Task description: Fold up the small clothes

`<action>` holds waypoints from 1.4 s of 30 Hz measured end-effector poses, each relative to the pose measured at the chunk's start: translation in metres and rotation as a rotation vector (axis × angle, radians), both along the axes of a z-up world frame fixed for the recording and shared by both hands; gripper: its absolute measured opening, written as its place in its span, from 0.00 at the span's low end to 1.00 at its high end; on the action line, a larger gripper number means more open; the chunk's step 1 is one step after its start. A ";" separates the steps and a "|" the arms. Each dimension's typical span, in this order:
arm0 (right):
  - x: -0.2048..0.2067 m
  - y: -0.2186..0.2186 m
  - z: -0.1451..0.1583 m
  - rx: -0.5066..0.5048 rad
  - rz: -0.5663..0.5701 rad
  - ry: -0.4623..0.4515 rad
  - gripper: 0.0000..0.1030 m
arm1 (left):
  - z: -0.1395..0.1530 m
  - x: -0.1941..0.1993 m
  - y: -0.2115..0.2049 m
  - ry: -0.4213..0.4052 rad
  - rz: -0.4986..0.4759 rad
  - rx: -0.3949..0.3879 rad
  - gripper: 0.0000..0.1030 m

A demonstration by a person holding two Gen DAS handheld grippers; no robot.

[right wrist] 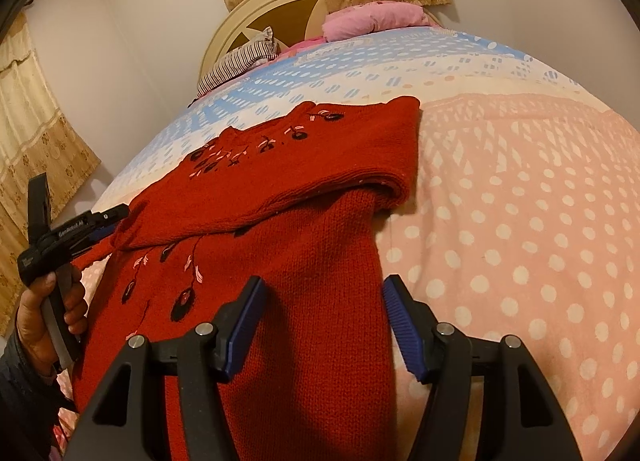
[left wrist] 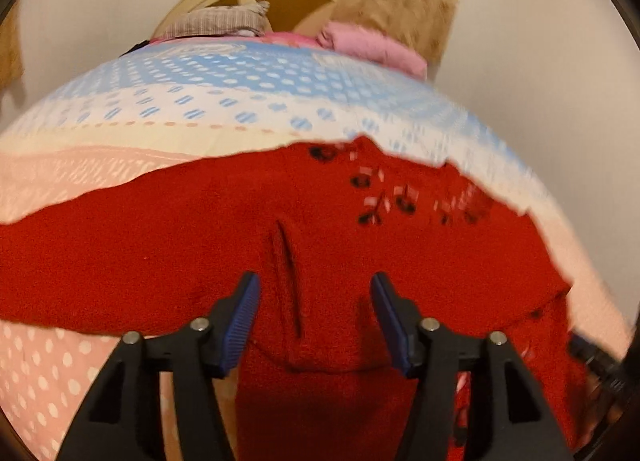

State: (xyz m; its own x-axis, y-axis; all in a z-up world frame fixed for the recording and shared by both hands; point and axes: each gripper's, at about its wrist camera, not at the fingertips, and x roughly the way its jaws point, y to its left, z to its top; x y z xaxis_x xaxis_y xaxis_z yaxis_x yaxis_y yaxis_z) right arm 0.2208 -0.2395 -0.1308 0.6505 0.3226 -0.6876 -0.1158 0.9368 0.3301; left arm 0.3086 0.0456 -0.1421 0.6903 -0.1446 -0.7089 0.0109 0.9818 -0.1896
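Right wrist view tells you most abt progress: the red knit sweater (right wrist: 280,197) lies on the bedspread (right wrist: 520,221), partly folded. One part is already laid crosswise over the rest, its doubled edge ending at the corner nr the pink polka-dot area. Below that fold, a long plain-knit panel runs down twd your right gripper (right wrist: 324,289), w/ the embroidered dark-and-pink flower work beside it on the left.

Your right gripper is released: jaws apart, nothing pinched, the knit panel lying under and between them. Your left gripper (right wrist: 116,217) sits at the sweater's left edge, held in your left hand (right wrist: 48,313). In the left wrist view its jaws also stand apart over the red knit, not pressing on it, w/ a small crease in the fabric just ahead. That view is blurred, so finer detail is hard to read.

My read: one fold done, prob a sleeve or the top brought across. Left to do: the lower length isn't folded up yet, and the left edge looks bunched and needs squaring. Can't tell which way the garment faces or if a 2nd sleeve is tucked under.

At the bed's far end nr the headboard (right wrist: 256,17), a pink bundle (right wrist: 372,19) and a striped cloth (right wrist: 240,57) lie; can't say if they're folded or waiting.
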 end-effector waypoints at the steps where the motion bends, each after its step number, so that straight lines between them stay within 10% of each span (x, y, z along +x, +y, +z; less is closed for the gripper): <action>1: 0.000 0.000 0.000 -0.001 0.000 -0.001 0.61 | -0.003 0.003 -0.002 0.017 -0.015 0.005 0.27; 2: 0.000 0.000 0.000 -0.001 0.000 -0.002 0.61 | -0.006 0.006 -0.004 0.035 -0.018 0.011 0.09; 4: 0.000 -0.001 0.000 0.006 -0.001 -0.005 0.61 | -0.004 0.005 0.000 0.020 -0.003 0.005 0.04; 9: -0.002 -0.006 -0.001 0.048 -0.007 -0.015 0.61 | 0.014 -0.018 0.012 -0.090 0.050 0.029 0.04; 24: 0.030 0.022 0.053 -0.015 0.067 -0.066 0.61 | -0.010 -0.009 0.020 0.022 0.068 -0.005 0.11; 31: 0.081 0.034 0.002 -0.020 0.046 0.131 0.61 | -0.012 -0.014 0.025 0.014 0.081 -0.047 0.14; 38: 0.070 0.075 0.030 -0.153 0.083 0.087 0.61 | 0.003 -0.044 0.038 -0.067 0.155 -0.076 0.79; 42: 0.086 0.119 0.040 -0.167 0.174 0.030 0.61 | 0.013 -0.065 0.059 -0.099 0.181 -0.047 0.80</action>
State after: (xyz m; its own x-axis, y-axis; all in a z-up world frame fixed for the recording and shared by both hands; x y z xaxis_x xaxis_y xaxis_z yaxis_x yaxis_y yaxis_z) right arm 0.3070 -0.1208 -0.0912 0.5730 0.3082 -0.7594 -0.2730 0.9455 0.1778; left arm 0.2431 0.1050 -0.1287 0.7740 -0.0432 -0.6317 -0.1437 0.9597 -0.2416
